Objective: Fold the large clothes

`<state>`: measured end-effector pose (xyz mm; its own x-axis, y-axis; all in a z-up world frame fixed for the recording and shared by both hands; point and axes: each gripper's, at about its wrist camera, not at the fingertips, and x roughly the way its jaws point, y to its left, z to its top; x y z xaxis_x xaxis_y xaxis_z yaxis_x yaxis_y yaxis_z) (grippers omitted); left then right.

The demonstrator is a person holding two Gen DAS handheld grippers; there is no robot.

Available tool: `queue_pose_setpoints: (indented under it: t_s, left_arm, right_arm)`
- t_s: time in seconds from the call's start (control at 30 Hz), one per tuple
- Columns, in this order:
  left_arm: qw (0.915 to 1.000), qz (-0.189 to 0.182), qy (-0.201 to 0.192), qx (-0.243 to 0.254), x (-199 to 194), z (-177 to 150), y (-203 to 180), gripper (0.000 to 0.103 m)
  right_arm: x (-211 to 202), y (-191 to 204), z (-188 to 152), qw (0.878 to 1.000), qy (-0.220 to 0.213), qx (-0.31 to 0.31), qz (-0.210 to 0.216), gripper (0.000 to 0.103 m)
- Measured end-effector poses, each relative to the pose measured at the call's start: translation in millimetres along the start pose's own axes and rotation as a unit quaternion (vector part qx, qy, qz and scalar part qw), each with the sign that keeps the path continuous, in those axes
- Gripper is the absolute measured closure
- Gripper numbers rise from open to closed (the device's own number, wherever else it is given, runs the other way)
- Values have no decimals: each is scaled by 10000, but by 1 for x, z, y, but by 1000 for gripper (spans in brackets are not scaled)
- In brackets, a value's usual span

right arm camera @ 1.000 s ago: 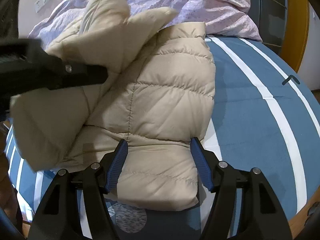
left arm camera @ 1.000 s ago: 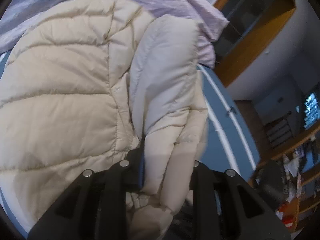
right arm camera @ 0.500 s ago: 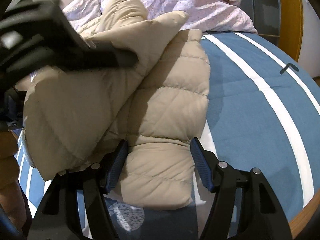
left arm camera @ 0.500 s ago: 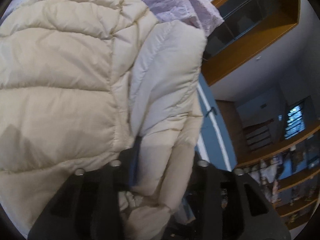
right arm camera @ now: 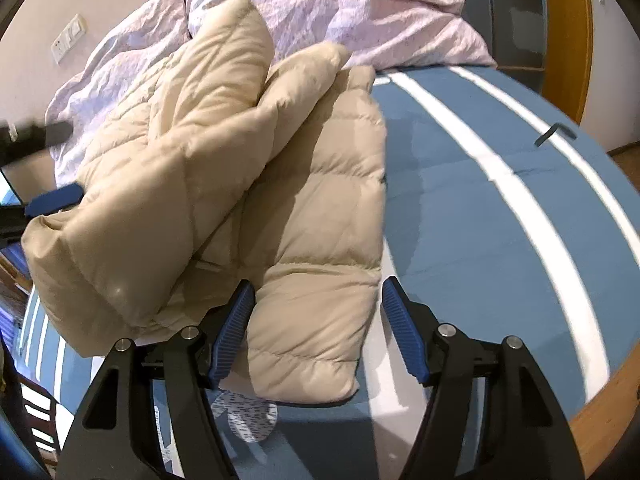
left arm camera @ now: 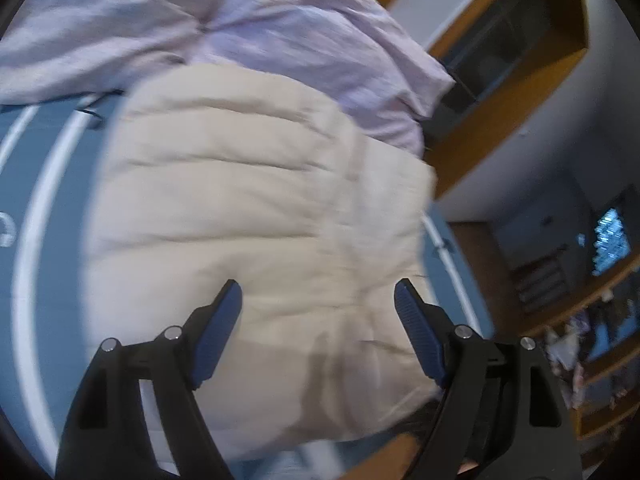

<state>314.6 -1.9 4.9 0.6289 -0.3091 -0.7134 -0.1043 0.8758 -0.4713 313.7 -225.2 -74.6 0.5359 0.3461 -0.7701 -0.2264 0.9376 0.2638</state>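
Note:
A cream quilted puffer jacket [right arm camera: 256,184] lies on the blue bedsheet, its left half folded over onto the right half. It also fills the left wrist view [left arm camera: 256,216], blurred. My left gripper [left arm camera: 318,292] is open and empty just above the jacket; it shows at the left edge of the right wrist view [right arm camera: 44,168]. My right gripper [right arm camera: 318,292] is open and empty, its fingers either side of the jacket's near hem, apart from the fabric.
A crumpled lilac duvet [right arm camera: 360,8] is bunched at the head of the bed behind the jacket. The blue sheet with white stripes [right arm camera: 520,200] extends to the right. Wooden shelving [left arm camera: 500,92] stands beside the bed. The bed's wooden edge [right arm camera: 608,396] is at lower right.
My left gripper has let go of the jacket fold and opened. The folded half has dropped onto the rest of the jacket. The right gripper stayed open by the hem.

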Motion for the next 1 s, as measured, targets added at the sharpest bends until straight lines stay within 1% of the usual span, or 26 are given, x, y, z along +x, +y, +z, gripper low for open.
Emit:
queue_pose_setpoints:
  t_s: [0.07,0.1,0.2,0.27,0.3,0.4,0.5,0.7,0.87,1.0]
  left_arm:
    - [9996,265,-99,-13,-7,-1,13,25]
    - [9988,466,-171,8,-10,-2,20,25]
    - [9954,907,-295,104,-12,-4,28,25]
    - [9940,1044,-276,146,-11,-10,33,25]
    - [9936,1100,-205,151,-4,-13,35,26]
    - [9939,1080,-93,204,17,-17,30,26]
    - [9935,1077,-83,347,30,-23,21,26]
    - [9936,1038,-38,453,43,-25,12,26]
    - [9934,1042,-26,485,47,-26,12,25]
    - [9928,1075,-22,536,49,-27,11,25]
  right_arm:
    - [-4,-2,4,9999,-66,-10,-103,36]
    - [-7,-1,2,9999,-90,-12,-128,36]
    - [-16,-3,4,9996,-175,12,-208,36]
    - [-20,-5,6,9994,-231,34,-257,37]
    - [-21,-6,7,9993,-249,42,-270,37]
    - [-26,-8,11,9989,-330,39,-321,39]
    - [-34,-8,17,9983,-460,13,-362,39]
    - [-52,-9,33,9967,-741,-9,-341,42]
    - [-57,0,46,9962,-852,-91,-155,47]
    - [-55,24,52,9953,-892,-376,32,51]
